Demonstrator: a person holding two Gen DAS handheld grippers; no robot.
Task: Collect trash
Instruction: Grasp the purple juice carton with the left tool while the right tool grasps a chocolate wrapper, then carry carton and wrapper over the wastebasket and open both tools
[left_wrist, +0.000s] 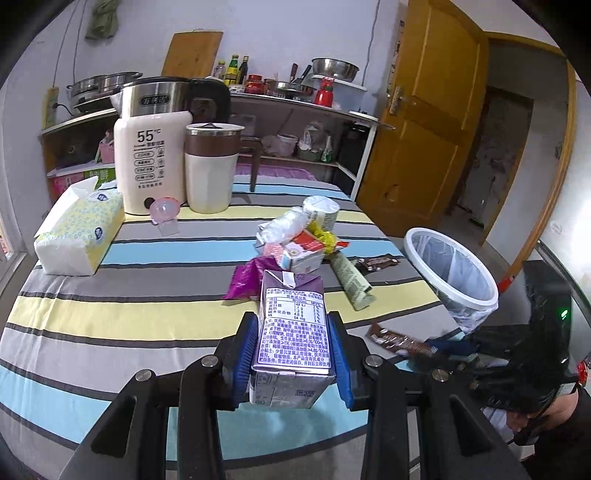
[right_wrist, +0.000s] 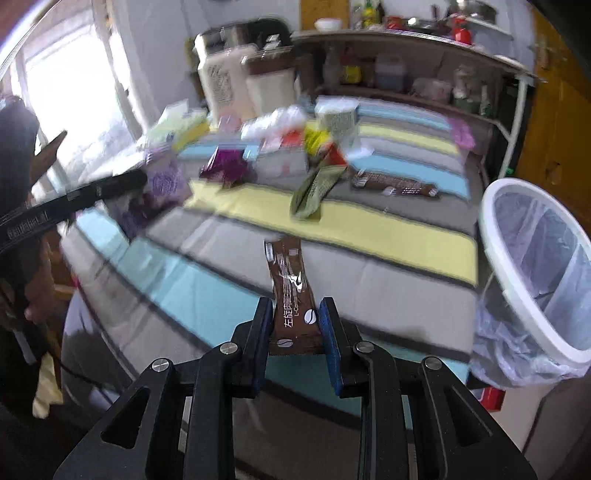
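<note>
- Striped cloth in grey, yellow and light blue covers the table (left_wrist: 110, 317); behind it, in the upper part of the left wrist view, stand kitchen shelves with pots and bottles, and an orange-brown door (left_wrist: 428, 122) fills the upper right.
- Left gripper (left_wrist: 293, 354), bottom centre of its view, is clenched on a purple drink carton (left_wrist: 291, 332); blue pads press both of its sides. The carton's face carries a nutrition table and dense Chinese print, too small to read.
- Right gripper (right_wrist: 295, 328), bottom centre of its view, grasps a brown coffee sachet (right_wrist: 291, 291) by its near end. The sachet shows white coffee-bean marks and the characters 左旋; the rest is unclear.
- A white trash bin (left_wrist: 452, 273) with a clear liner leans at the table's right edge, in the right of both views.
- Loose trash lies mid-table: a magenta wrapper (left_wrist: 245, 278), a small red-and-white carton (left_wrist: 303, 254), a paper cup (left_wrist: 321, 212) on its side, a green sachet (left_wrist: 351, 282), and a second brown sachet (left_wrist: 378, 263) beyond it.
- At upper left of the left wrist view stands a cream kettle (left_wrist: 151, 155) marked "55°C", with a brand plate on its steel band that I cannot read.
- Just right of the kettle is a cream and brown cup (left_wrist: 212, 168); a tissue pack (left_wrist: 79, 232) with a blue-ring pattern lies at the left.
</note>
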